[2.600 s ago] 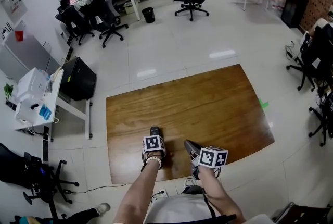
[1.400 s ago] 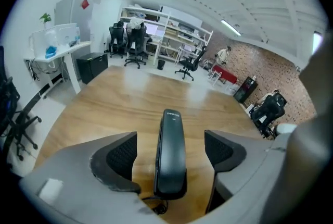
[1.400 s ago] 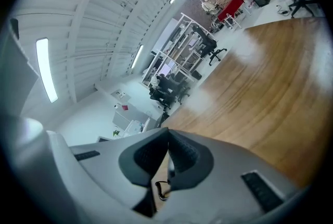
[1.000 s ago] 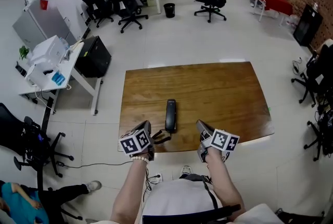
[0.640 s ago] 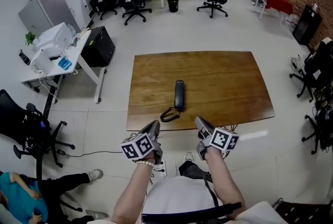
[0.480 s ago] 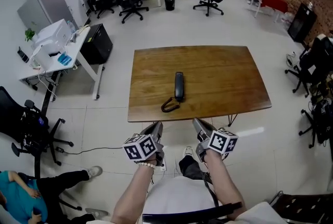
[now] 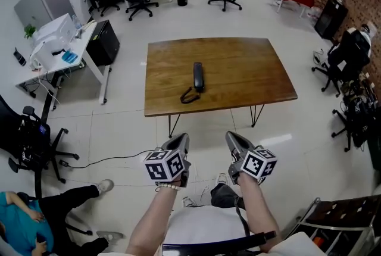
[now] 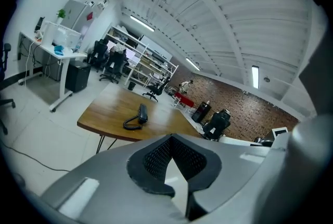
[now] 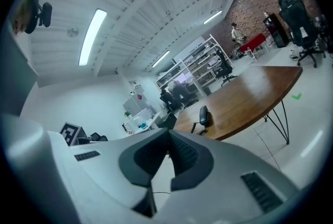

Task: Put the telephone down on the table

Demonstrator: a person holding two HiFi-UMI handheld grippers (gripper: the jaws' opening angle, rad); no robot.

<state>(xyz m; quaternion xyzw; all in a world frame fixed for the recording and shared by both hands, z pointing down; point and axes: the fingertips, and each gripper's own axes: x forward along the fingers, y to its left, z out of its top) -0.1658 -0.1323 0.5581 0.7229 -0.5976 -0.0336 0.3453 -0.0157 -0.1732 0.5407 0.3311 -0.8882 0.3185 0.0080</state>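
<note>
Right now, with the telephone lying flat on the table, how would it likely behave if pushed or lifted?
The telephone lies flat, so a push would probably slide it on the wooden table rather than roll or tip it. Its cord curls loosely beside it, so it looks floppy and would likely trail or snag when lifted.

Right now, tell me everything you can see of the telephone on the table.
The telephone is a dark, slim handset, plastic by its look, lying flat on the wooden table, somewhat left of its middle in the head view. Its dark cord curls in a loop from the near end toward the front edge. Only the table touches it.
</note>
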